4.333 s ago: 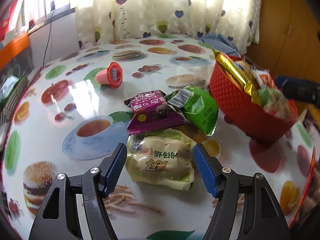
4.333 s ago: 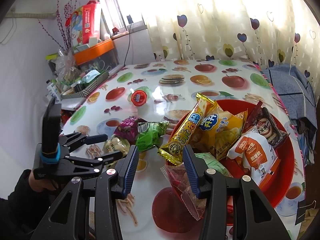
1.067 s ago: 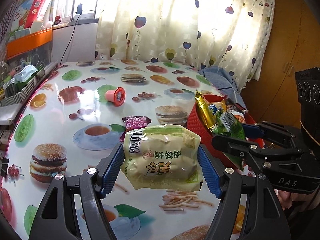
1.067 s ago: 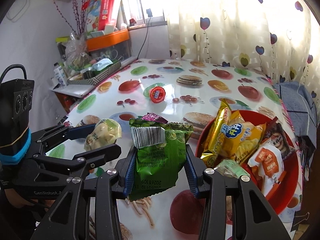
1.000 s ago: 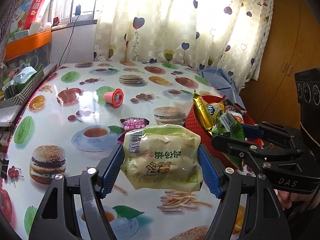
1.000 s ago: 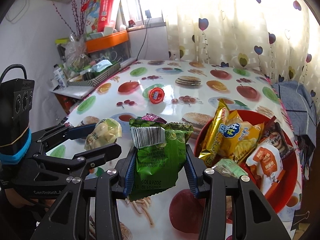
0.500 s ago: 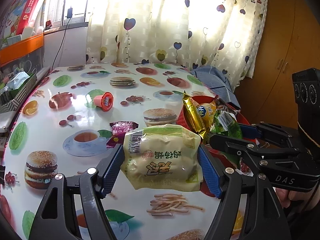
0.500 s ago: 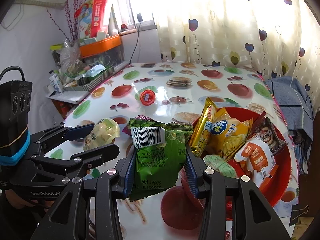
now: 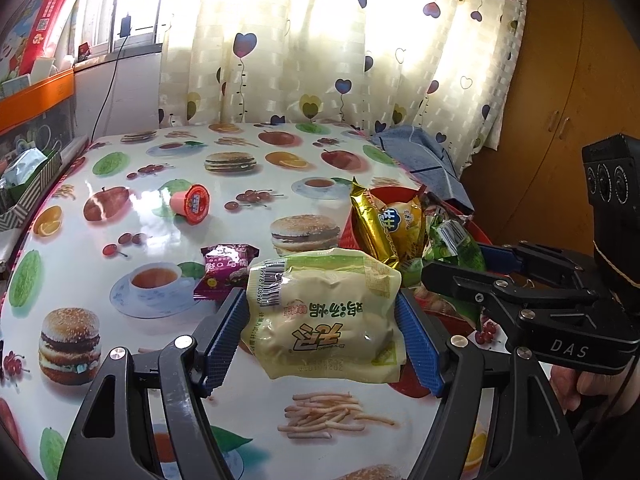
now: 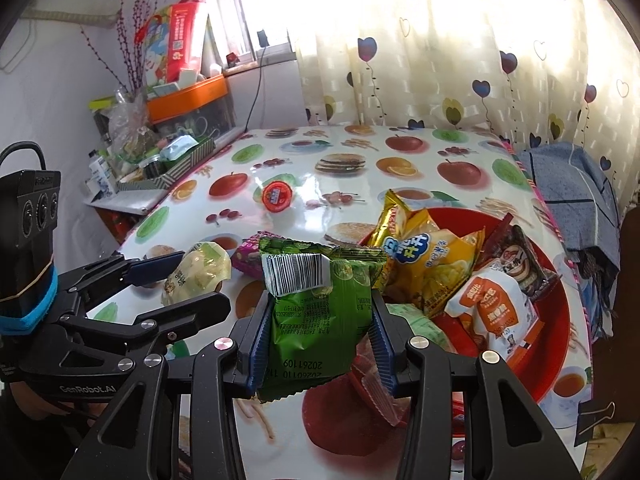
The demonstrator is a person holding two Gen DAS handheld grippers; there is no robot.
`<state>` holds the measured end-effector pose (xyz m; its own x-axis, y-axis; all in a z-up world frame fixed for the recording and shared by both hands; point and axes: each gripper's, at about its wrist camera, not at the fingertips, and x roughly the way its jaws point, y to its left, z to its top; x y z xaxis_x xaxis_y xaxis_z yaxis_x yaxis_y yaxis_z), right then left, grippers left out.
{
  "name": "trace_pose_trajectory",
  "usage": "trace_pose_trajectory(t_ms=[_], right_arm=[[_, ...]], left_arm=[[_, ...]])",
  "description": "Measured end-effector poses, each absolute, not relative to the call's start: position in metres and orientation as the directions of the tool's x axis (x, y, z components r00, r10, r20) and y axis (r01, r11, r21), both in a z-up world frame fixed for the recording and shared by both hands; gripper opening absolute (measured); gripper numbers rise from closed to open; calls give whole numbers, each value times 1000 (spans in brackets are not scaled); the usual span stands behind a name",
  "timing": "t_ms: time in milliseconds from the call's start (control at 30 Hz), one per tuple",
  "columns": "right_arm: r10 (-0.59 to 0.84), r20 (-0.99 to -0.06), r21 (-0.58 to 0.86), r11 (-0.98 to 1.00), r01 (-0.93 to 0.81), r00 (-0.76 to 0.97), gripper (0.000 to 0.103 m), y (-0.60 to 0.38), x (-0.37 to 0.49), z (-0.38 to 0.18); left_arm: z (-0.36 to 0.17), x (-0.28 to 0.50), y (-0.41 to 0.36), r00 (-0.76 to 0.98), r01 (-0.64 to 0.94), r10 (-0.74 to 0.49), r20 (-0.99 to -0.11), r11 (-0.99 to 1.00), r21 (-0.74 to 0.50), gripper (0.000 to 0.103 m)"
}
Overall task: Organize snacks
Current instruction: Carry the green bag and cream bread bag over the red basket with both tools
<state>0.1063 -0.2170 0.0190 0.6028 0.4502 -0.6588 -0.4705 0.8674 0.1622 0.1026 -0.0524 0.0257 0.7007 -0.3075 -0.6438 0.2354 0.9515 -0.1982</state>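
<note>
My left gripper [image 9: 322, 332] tilts down, clamping the yellow packet [image 9: 324, 314] | my right gripper [image 10: 318, 344] tilts down, gripping the green packet [image 10: 320, 304] beside the red basket [image 10: 560, 312]

Sunlit heart-print curtain [image 9: 340, 52] over window [image 10: 256, 4] — wooden cabinet [image 9: 576, 120] right, white wall [image 10: 52, 92] left.

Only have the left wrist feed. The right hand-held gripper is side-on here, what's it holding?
Observer: The right hand-held gripper is shut on a green packet, barcode at its top.
Operator: Is it over the red basket?
Observer: Just beside it: the packet hangs by the near left rim of the red basket.
Operator: What's in the basket's far side? The gold bag blocks me.
Observer: An orange-and-white packet, with a dark brown packet behind it.
</note>
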Motion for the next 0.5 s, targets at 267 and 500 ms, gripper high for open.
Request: trace_pose_trajectory(t_ms=[267, 500], right_arm=[[432, -658, 166, 882, -441, 617, 42, -232, 108, 19], [406, -661, 172, 901, -399, 632, 42, -251, 113, 17]], left_arm=[[27, 108, -63, 693, 264, -332, -639, 943, -204, 74], [25, 113, -72, 681, 287, -356, -640, 934, -214, 74]])
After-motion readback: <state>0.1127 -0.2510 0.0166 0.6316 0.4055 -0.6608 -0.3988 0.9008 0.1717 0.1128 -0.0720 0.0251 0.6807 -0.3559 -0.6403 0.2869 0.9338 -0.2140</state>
